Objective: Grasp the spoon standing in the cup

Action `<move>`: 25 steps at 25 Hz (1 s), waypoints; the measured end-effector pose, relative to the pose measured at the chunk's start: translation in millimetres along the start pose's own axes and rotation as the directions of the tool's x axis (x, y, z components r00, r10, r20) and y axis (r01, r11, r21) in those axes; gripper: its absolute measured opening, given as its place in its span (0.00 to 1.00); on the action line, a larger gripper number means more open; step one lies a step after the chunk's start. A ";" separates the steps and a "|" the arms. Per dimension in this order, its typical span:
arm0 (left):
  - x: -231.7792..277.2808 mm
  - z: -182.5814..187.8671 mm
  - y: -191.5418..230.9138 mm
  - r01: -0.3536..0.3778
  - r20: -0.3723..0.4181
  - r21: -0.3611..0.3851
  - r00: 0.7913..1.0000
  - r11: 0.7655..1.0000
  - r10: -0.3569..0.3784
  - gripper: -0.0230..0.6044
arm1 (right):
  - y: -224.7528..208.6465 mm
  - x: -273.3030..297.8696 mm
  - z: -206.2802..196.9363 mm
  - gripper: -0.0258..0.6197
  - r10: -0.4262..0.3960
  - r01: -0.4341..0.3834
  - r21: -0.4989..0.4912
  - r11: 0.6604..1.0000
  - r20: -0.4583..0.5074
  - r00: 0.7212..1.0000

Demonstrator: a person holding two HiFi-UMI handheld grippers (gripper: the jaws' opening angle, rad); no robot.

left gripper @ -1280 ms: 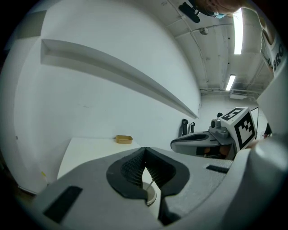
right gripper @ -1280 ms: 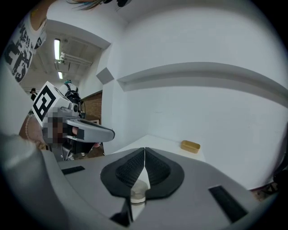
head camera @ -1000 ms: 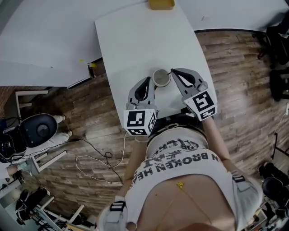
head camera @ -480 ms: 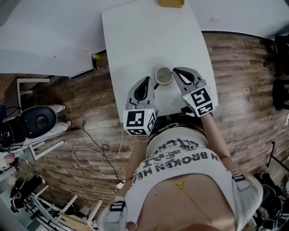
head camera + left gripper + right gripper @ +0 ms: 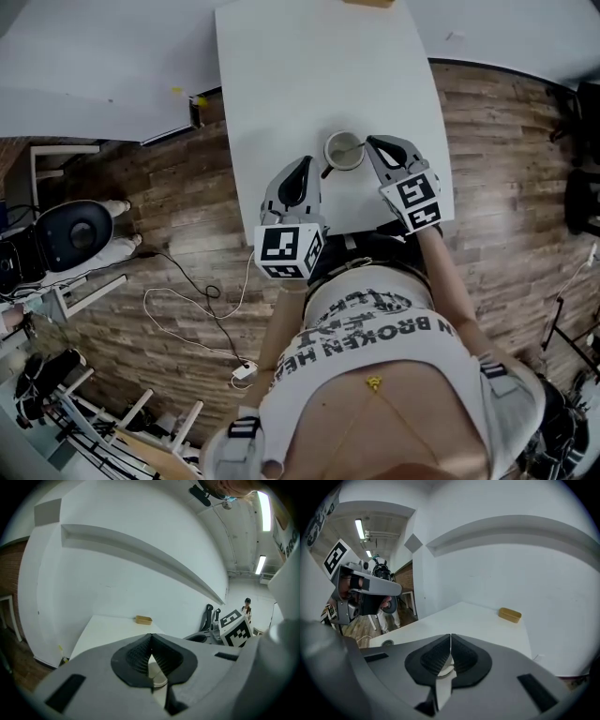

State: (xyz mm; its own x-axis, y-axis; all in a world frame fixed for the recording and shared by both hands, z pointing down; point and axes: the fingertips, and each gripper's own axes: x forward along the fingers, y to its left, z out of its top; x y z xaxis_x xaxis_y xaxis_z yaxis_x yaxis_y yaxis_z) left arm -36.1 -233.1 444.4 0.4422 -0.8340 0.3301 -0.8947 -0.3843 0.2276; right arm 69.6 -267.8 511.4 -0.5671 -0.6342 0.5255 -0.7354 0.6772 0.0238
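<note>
A pale cup (image 5: 344,150) stands on the white table (image 5: 281,75) near its front edge, with a spoon (image 5: 350,147) lying inside it against the rim. My left gripper (image 5: 306,161) is just left of the cup with its jaws shut and nothing between them. My right gripper (image 5: 369,141) is at the cup's right side, tips next to the rim, also shut with nothing seen between the pads. In the left gripper view the closed tips (image 5: 150,635) hide most of the cup (image 5: 158,678). The right gripper view shows the same: shut tips (image 5: 450,636) above a sliver of cup (image 5: 446,670).
A small tan box (image 5: 143,619) lies at the table's far end, also seen in the right gripper view (image 5: 509,615). White walls rise behind the table. Wood floor (image 5: 169,234) with a loose cable lies to the left, and a chair base (image 5: 75,239) stands far left.
The head view has drifted, so the table and cup sit slightly higher and further right in the picture. Both grippers keep their places beside the cup, jaws still shut.
</note>
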 end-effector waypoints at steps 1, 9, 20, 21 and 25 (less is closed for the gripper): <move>0.8 -1.4 0.9 -0.001 -0.002 -0.006 1.000 1.000 0.001 0.03 | -0.5 2.0 -3.6 0.05 0.000 0.000 0.003 1.000 -0.009 1.000; -2.1 -7.9 8.1 -0.017 -0.011 -0.023 1.000 1.000 0.017 0.03 | -0.5 12.2 -25.9 0.05 0.009 -0.009 0.007 1.000 -0.068 0.998; -6.0 -11.0 13.3 -0.043 -0.017 -0.030 0.999 0.999 0.043 0.03 | -16.1 19.2 -42.3 0.05 -0.005 0.010 0.061 0.998 -0.090 0.996; -5.9 -11.2 13.5 -0.045 -0.017 -0.031 0.999 0.999 0.045 0.03 | -17.3 20.8 -44.0 0.05 0.002 0.004 0.072 0.997 -0.090 0.996; -10.2 -13.1 12.4 -0.056 -0.015 -0.031 0.998 0.998 0.055 0.03 | -18.4 25.0 -53.1 0.16 0.030 -0.017 0.127 0.992 -0.103 0.994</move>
State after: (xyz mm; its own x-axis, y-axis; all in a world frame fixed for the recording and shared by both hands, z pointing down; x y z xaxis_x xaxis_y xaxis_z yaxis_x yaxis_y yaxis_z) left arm -50.9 -224.2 455.8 0.3932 -0.8477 0.3562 -0.9155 -0.3249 0.2374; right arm 88.7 -276.2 569.3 -0.5477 -0.5717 0.6110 -0.7669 0.6349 -0.0934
